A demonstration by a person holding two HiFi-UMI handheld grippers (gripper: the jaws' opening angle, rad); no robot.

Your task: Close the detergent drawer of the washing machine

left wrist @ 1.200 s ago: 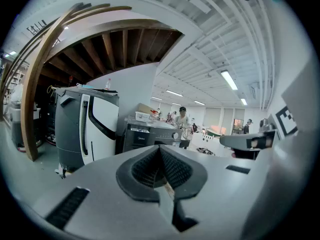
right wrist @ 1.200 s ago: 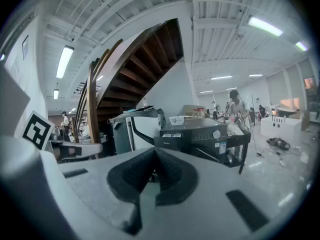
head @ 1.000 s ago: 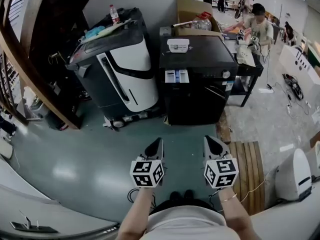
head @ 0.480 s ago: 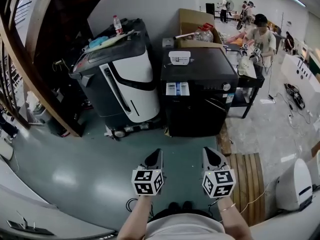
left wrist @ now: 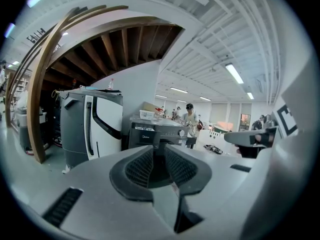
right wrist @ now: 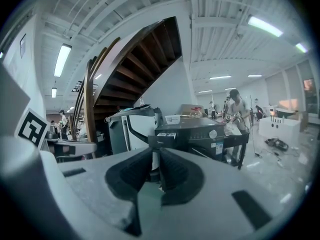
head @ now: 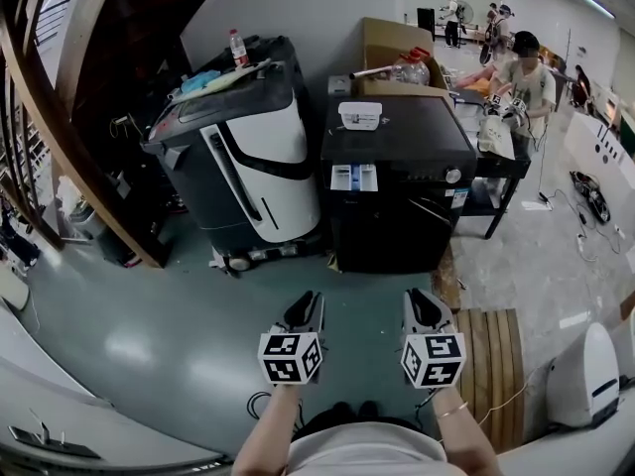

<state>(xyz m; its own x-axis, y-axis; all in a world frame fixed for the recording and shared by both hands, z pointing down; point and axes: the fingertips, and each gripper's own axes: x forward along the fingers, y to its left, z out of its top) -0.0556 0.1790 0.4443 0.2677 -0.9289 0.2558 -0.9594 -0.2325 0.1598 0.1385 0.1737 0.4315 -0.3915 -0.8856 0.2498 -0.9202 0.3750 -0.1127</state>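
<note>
The black washing machine [head: 397, 167] stands across the floor ahead of me, with its detergent drawer [head: 354, 178] pulled out at the top left of its front. The drawer also shows in the right gripper view [right wrist: 166, 134] and, smaller, in the left gripper view [left wrist: 143, 134]. Both grippers hang side by side low in the head view, well short of the machine and pointing at it. My left gripper [head: 306, 303] [left wrist: 159, 151] is opening, with a gap between its pads and nothing in it. My right gripper [head: 419, 300] [right wrist: 155, 156] is shut and empty.
A grey and white appliance [head: 248, 147] stands left of the washer, with a wooden stair beam [head: 69, 157] beyond it. A white tub [head: 359, 115] sits on the washer and a cardboard box [head: 392, 43] behind it. A person [head: 521, 67] works at a table to the right. A wooden pallet [head: 491, 365] lies near my right.
The head view has tipped a little, so the washer sits slightly lower and nearer. The right gripper has edged slightly forward. The left gripper has hardly moved.
</note>
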